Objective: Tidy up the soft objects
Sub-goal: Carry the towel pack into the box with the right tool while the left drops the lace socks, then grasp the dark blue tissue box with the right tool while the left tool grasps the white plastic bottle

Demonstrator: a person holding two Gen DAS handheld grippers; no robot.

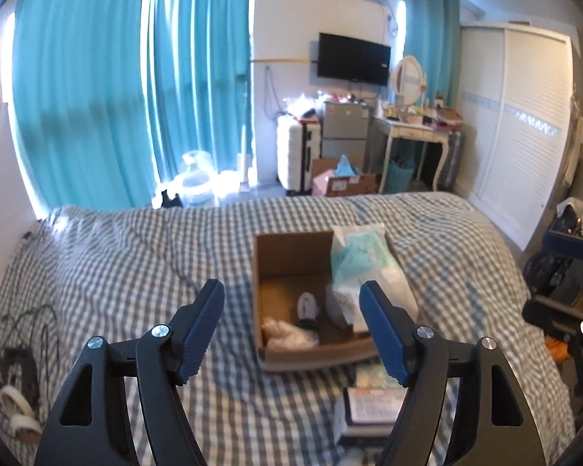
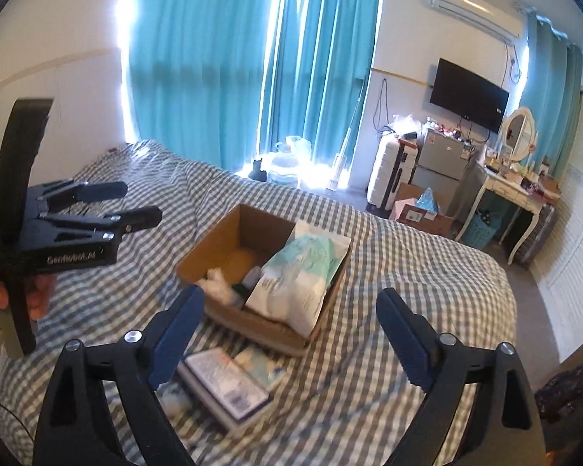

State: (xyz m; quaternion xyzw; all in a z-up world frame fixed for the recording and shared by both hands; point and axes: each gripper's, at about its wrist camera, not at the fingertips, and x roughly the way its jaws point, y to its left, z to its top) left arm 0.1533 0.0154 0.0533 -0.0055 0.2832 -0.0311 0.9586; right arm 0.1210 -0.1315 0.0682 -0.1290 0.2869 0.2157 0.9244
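An open cardboard box (image 1: 287, 248) (image 2: 229, 229) sits on the checked bed. A large white and teal soft pack (image 1: 363, 256) (image 2: 303, 272) leans in its right side. White cotton-like wads (image 1: 287, 330) (image 2: 215, 277) and a small white item (image 1: 307, 305) lie on its floor. A flat packet with a white label (image 1: 373, 407) (image 2: 229, 382) and a small teal and white pack (image 2: 258, 361) lie on the bed in front of the box. My left gripper (image 1: 293, 328) (image 2: 140, 204) is open and empty, above the box's near side. My right gripper (image 2: 287, 334) is open and empty, above the packets; part of it shows in the left wrist view (image 1: 567, 268).
The blue and white checked bedcover (image 1: 116, 272) (image 2: 408, 272) spreads all round the box. Black cables and a white band (image 1: 15, 365) lie at the bed's left edge. Teal curtains, a suitcase, a small fridge, a dressing table and a wardrobe stand beyond the bed.
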